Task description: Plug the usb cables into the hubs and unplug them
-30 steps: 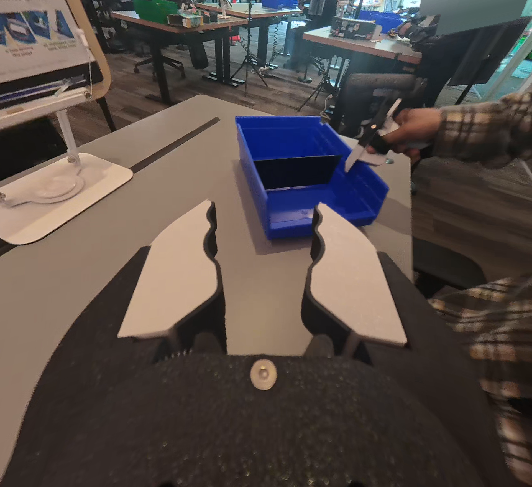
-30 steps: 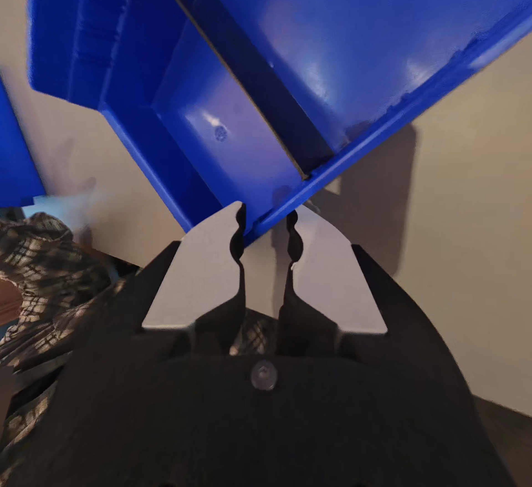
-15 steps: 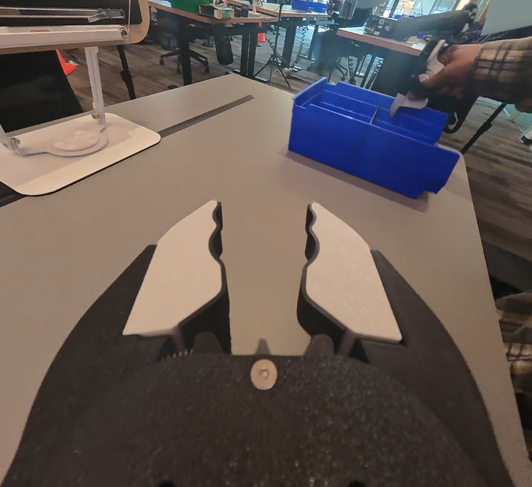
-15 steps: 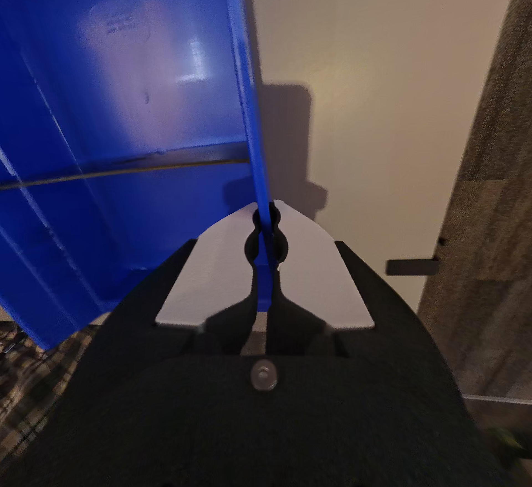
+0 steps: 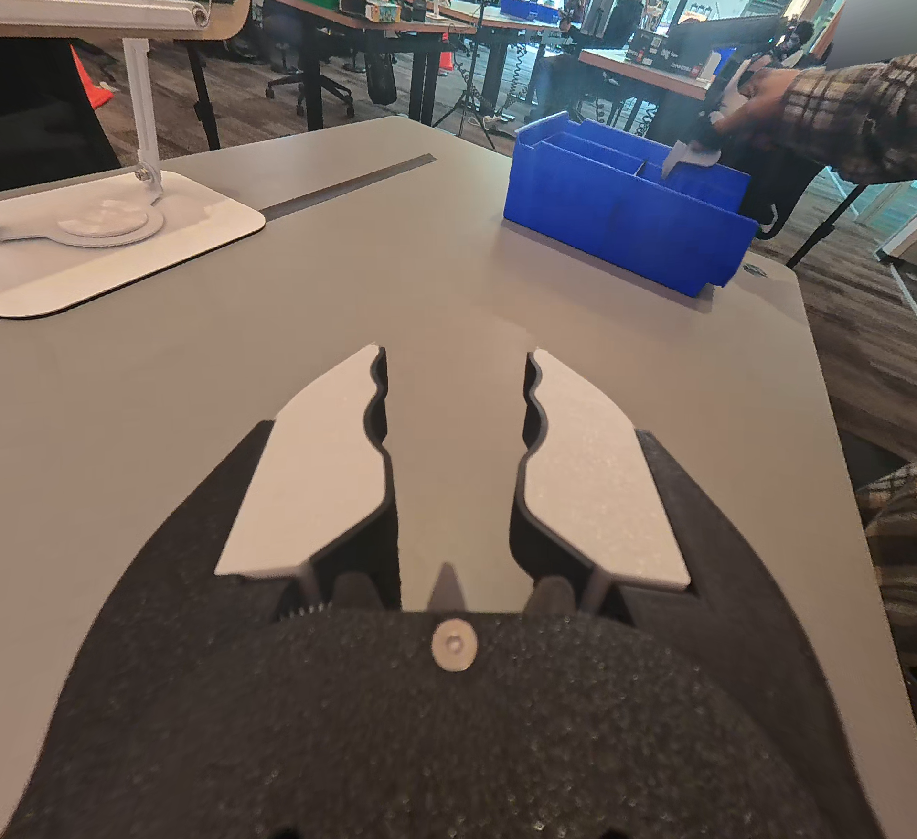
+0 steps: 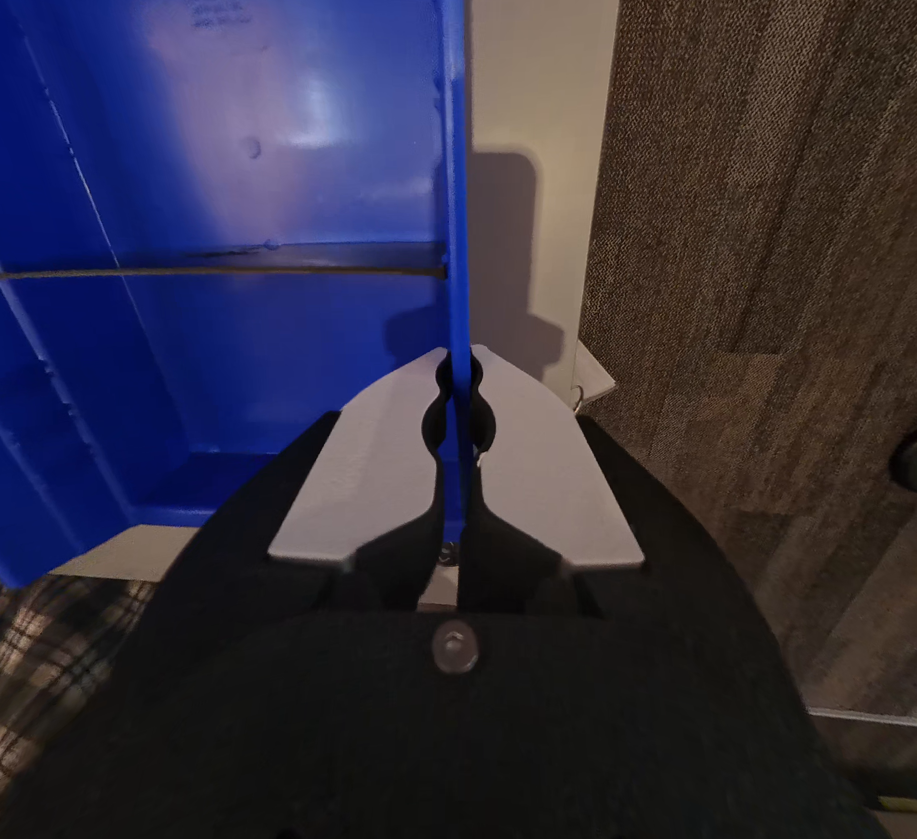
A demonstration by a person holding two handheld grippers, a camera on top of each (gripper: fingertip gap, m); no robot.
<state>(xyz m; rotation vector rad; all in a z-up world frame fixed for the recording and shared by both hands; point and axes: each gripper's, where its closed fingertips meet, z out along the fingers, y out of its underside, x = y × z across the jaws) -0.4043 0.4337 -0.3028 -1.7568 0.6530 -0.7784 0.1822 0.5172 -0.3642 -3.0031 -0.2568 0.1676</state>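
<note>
A blue plastic bin [image 5: 620,214] with a dark divider stands at the far right corner of the grey table [image 5: 347,299]. My right gripper [image 6: 459,356] is shut on the bin's side wall [image 6: 454,170], seen from above; it also shows in the left wrist view [image 5: 682,160], held by a hand in a plaid sleeve. The bin's compartments [image 6: 223,120] look empty. My left gripper [image 5: 454,353] is open and empty, low over the bare table, well short of the bin. No usb cables or hubs are in view.
A white stand base [image 5: 114,234] with a post holding a board sits at the left of the table. A dark strip [image 5: 347,187] runs across the tabletop. The table's right edge [image 5: 814,368] drops to carpet [image 6: 769,219]. Desks and chairs fill the room behind. My right fingertips sit around 60 cm from my left ones.
My right gripper closed on the bin's side wall and the bin turned and slid toward the table's right corner. My left gripper drew back and lowered over the table, staying open.
</note>
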